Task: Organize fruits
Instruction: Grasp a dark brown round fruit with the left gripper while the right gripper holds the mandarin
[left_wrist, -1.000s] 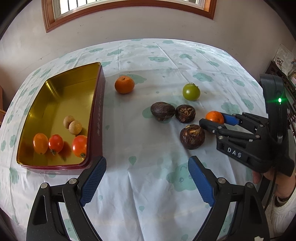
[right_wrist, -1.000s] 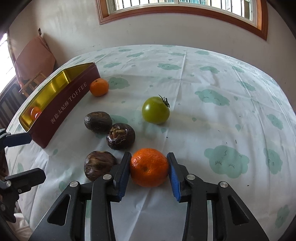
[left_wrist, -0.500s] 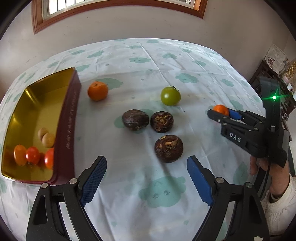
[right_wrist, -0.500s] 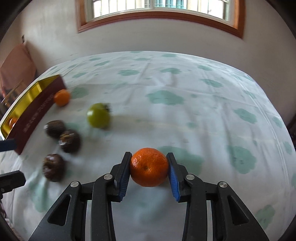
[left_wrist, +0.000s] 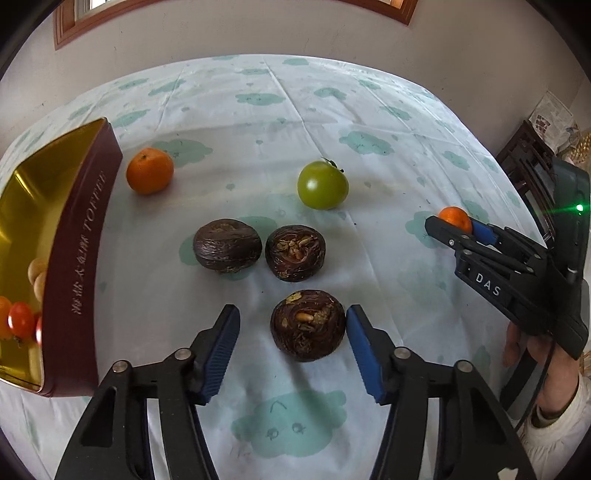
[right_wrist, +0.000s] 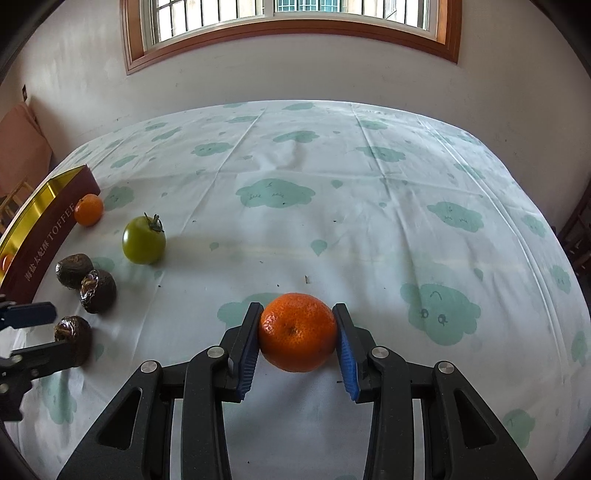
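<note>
My right gripper (right_wrist: 297, 332) is shut on an orange tangerine (right_wrist: 297, 331), held low over the tablecloth; it also shows in the left wrist view (left_wrist: 455, 218). My left gripper (left_wrist: 291, 336) is open around the nearest dark brown fruit (left_wrist: 307, 324), its right pad touching it, the left pad apart. Two more dark brown fruits (left_wrist: 227, 250) (left_wrist: 295, 252) lie beyond. A green tomato (left_wrist: 323, 184) and a second tangerine (left_wrist: 149, 170) lie farther back. The gold-lined toffee tin (left_wrist: 79, 236) on the left holds small red tomatoes (left_wrist: 20, 320) and pale round fruits (left_wrist: 37, 275).
The table carries a white cloth with green cloud prints (right_wrist: 332, 206). A wall with a wood-framed window (right_wrist: 291, 26) stands behind it. Dark furniture (left_wrist: 532, 162) is at the right edge, a chair (right_wrist: 18, 155) at the far left.
My left gripper has moved forward and right, now straddling the nearest brown fruit. My right gripper has carried the tangerine rightward, away from the other fruits.
</note>
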